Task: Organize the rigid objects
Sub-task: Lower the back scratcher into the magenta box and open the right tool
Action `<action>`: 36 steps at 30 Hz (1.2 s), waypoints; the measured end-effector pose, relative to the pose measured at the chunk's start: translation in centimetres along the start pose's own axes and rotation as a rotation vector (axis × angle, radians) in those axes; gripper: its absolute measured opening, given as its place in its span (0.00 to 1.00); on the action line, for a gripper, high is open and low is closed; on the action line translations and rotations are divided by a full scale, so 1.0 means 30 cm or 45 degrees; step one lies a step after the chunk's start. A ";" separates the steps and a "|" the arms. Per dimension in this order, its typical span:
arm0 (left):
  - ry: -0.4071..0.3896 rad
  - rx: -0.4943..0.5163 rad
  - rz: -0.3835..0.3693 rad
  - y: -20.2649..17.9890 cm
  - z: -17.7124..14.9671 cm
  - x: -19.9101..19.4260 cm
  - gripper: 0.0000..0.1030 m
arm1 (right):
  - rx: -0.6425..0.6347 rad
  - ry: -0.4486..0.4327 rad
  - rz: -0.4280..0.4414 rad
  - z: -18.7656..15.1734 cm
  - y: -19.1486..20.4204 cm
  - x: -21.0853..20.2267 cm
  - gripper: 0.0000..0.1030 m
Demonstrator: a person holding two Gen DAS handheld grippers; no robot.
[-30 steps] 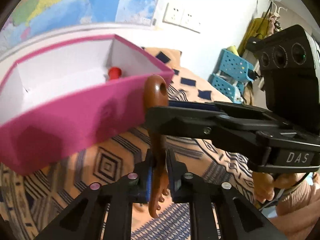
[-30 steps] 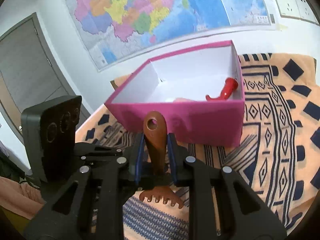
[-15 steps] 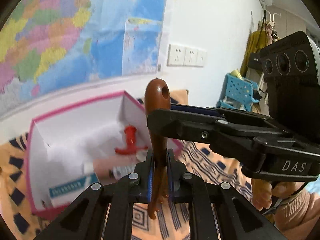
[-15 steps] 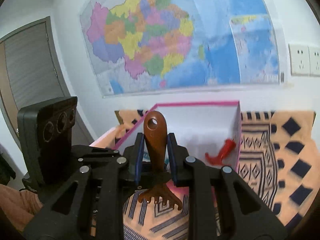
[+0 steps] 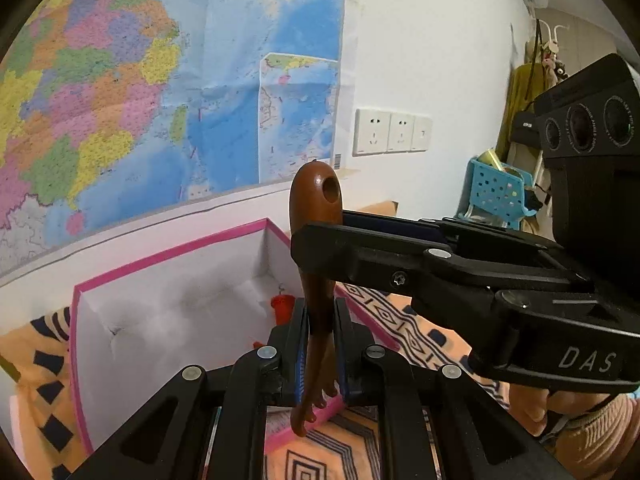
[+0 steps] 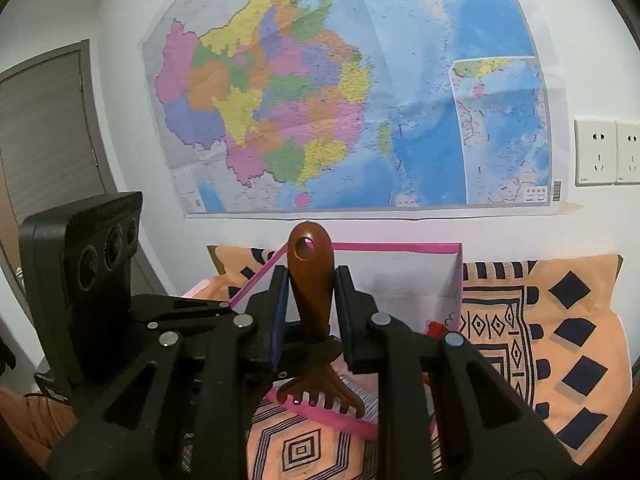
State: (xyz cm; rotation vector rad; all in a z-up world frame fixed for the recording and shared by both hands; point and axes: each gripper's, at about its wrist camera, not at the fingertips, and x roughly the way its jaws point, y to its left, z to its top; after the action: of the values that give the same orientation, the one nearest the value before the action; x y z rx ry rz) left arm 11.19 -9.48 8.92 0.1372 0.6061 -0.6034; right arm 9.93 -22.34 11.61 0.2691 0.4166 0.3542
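A brown wooden back-scratcher [image 5: 316,248] with a hole in its handle end and a toothed head [image 6: 320,394] is held upright above the near edge of a pink box [image 5: 168,258] with a white inside. My left gripper [image 5: 320,360] is shut on its lower shaft. My right gripper [image 6: 310,312] is shut on its handle from the other side, and its black fingers [image 5: 400,252] cross the left wrist view. A red object [image 5: 282,306] lies inside the box, also seen in the right wrist view [image 6: 438,328].
The box stands on an orange patterned cloth [image 6: 560,340]. A large wall map [image 6: 340,100] hangs behind, with wall sockets [image 5: 390,132] beside it. A blue basket [image 5: 498,192] is at the far right and a grey door [image 6: 44,140] at the left.
Both grippers, with the back-scratcher between them, have risen and tilted up. The box has dropped lower in both views and more of the wall map shows.
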 end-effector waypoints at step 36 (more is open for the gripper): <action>0.184 -0.111 0.166 0.094 -0.066 0.179 0.42 | 0.189 0.263 -0.179 -0.145 -0.222 0.191 0.25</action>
State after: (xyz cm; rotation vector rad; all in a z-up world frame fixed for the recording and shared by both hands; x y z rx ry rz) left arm 15.36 -9.24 4.08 0.1384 0.7562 -0.4427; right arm 14.77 -25.34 3.64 0.3476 0.6632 0.2138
